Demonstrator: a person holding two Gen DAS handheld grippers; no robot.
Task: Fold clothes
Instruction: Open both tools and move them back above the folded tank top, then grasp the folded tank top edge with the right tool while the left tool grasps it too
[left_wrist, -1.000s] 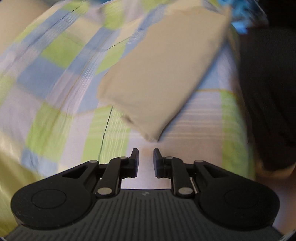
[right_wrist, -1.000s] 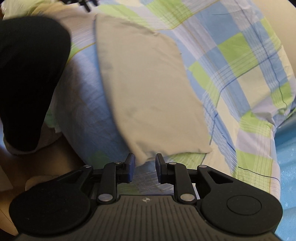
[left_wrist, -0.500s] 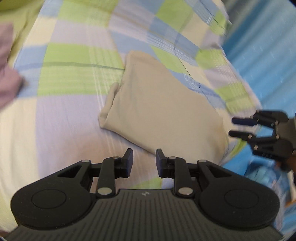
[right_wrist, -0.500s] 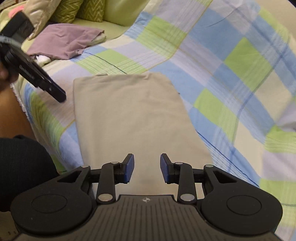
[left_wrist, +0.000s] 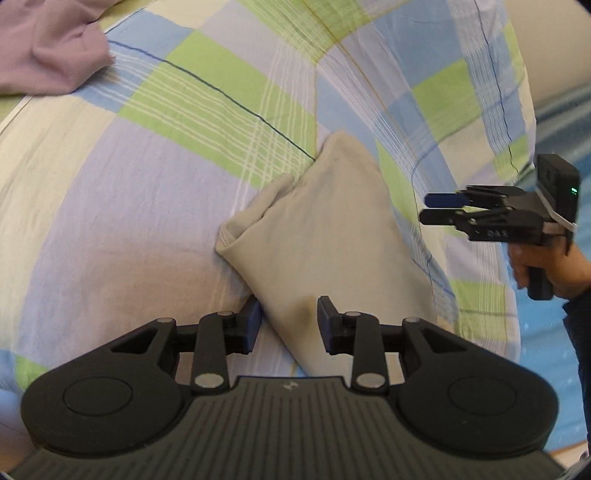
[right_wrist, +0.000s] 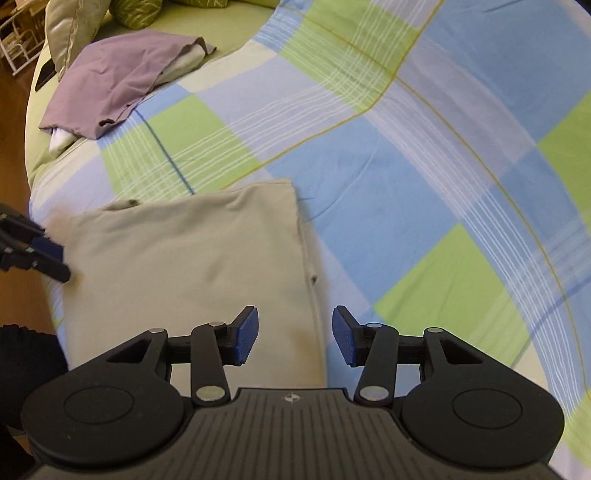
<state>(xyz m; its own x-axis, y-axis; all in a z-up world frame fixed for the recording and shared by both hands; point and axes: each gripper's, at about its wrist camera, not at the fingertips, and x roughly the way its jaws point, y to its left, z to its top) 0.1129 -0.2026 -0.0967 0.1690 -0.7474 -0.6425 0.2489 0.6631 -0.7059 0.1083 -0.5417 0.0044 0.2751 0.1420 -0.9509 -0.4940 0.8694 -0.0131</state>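
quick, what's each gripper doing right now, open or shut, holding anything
Left gripper: open, empty, fingers either side of the beige folded garment edge.
Right gripper: open, empty, over the garment's edge.

A bed fills both views, covered by a checked bedspread (right_wrist: 424, 155) in blue, green, lilac and cream squares. Beyond it lies a plain green sheet (right_wrist: 229, 29), with a pale cushion (right_wrist: 70, 29) and a green patterned cushion (right_wrist: 136, 13) at the head. A white wire rack (right_wrist: 18, 44) stands on the brown wooden floor (right_wrist: 14, 110). Blue matting (left_wrist: 554, 122) lies beside the bed.
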